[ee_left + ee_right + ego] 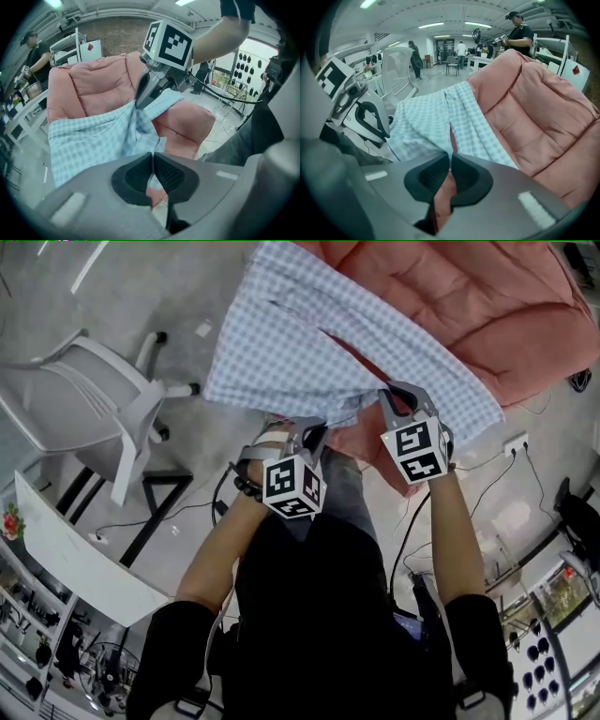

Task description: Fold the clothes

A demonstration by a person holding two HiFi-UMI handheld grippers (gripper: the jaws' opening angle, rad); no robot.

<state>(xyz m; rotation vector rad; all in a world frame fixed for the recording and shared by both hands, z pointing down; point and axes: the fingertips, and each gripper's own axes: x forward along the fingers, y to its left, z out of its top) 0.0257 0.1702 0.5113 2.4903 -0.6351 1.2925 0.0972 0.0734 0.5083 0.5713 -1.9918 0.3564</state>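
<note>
As the shirt (309, 343) drapes the sofa (469, 306), a chair (103, 399) stands near

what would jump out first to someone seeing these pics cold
A blue checked garment hangs spread at the top centre of the head view, its near edge pinched by the left gripper and right gripper. Behind it, upper right, sits a big pink padded seat; a white office chair stands at left.

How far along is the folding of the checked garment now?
Done: no fold shows yet. In hand: the left gripper and the right gripper are each shut on an edge of the checked garment, which stretches from them across the pink sofa. Left: every fold, then setting it down.
</note>
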